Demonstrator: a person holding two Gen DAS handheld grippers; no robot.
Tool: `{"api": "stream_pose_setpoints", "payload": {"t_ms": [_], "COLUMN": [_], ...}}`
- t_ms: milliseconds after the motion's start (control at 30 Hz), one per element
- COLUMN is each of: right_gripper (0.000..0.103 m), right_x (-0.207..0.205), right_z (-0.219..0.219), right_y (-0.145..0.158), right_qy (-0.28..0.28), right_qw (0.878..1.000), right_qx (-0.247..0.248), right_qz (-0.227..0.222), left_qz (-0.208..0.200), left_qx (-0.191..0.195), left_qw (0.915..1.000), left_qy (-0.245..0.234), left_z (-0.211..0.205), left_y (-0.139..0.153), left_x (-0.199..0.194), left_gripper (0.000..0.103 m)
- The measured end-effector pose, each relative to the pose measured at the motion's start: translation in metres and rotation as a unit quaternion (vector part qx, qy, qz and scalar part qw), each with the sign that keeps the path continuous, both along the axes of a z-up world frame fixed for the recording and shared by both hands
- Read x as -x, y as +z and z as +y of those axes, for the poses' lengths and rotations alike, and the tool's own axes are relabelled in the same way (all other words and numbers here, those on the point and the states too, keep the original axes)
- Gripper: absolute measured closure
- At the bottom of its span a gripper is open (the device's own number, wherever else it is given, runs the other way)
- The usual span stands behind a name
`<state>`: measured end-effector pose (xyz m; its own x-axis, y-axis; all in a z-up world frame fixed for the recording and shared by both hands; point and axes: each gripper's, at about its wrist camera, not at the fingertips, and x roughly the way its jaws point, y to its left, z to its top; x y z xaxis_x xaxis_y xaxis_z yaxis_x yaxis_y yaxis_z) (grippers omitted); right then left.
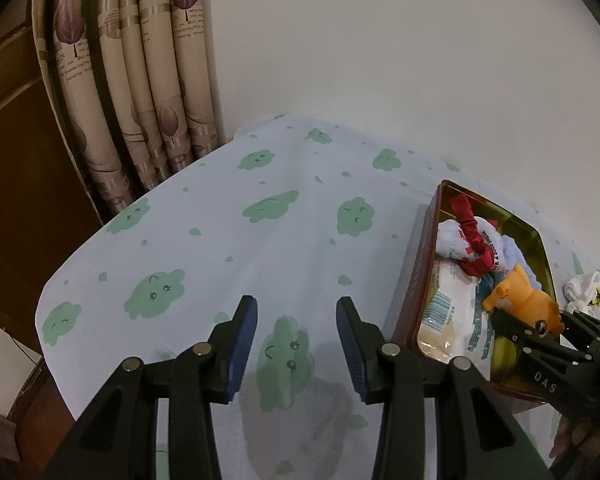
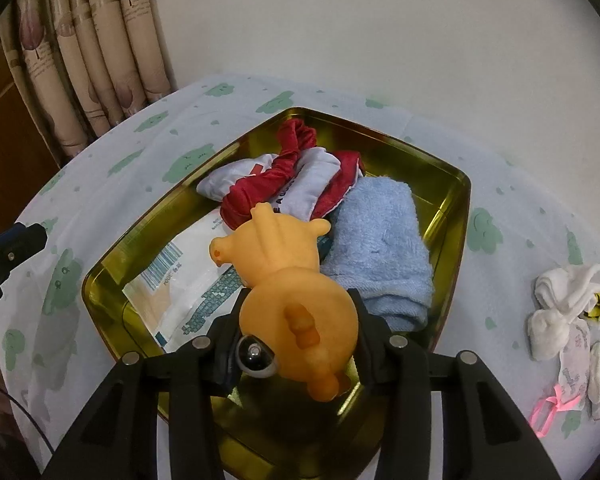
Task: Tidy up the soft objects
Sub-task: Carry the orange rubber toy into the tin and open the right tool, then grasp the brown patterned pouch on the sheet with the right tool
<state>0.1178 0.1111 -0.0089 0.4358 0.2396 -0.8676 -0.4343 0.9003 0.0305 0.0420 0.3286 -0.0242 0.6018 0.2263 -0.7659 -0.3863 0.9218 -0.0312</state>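
1. The left gripper (image 1: 297, 344) hangs with its jaws apart over a bare stretch of the cloud-print sheet (image 1: 228, 248), holding nothing; the table edge falls away to its left by the curtain (image 1: 148, 80).
2. The right gripper (image 2: 296, 344) is clamped on an orange rubber toy (image 2: 288, 276) just above the gold tin (image 2: 456, 208).
3. In the tin lie a blue towel (image 2: 380, 248), a red-and-white cloth (image 2: 284, 176) and a white packet (image 2: 188, 280).
4. White baby socks (image 2: 568, 312) sit on the sheet, right of the tin.
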Motion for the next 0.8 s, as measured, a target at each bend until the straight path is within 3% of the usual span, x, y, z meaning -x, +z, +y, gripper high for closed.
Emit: {"api": "stream_pose_setpoints", "payload": {"t_ms": [433, 567, 800], "right_gripper": [0.050, 0.040, 0.037], "right_x": [0.009, 0.016, 0.028], "right_z": [-0.003, -0.002, -0.015], "right_y": [0.014, 0.023, 0.042], "right_qy": [0.007, 0.015, 0.015], "right_qw": [1.000, 0.999, 0.998], "right_qx": [-0.017, -0.023, -0.043], "right_qz": [-0.010, -0.019, -0.032], "left_qz": [0.000, 0.000, 0.001], "left_qx": [0.003, 0.002, -0.002], "left_qw": [1.0000, 1.0000, 1.0000], "left_qy": [-0.001, -0.001, -0.003], "left_z": [-0.001, 0.000, -0.001], "left_y": [0.000, 0.000, 0.000], "left_x": [0.001, 0.001, 0.001], "left_gripper": [0.061, 0.061, 0.061]}}
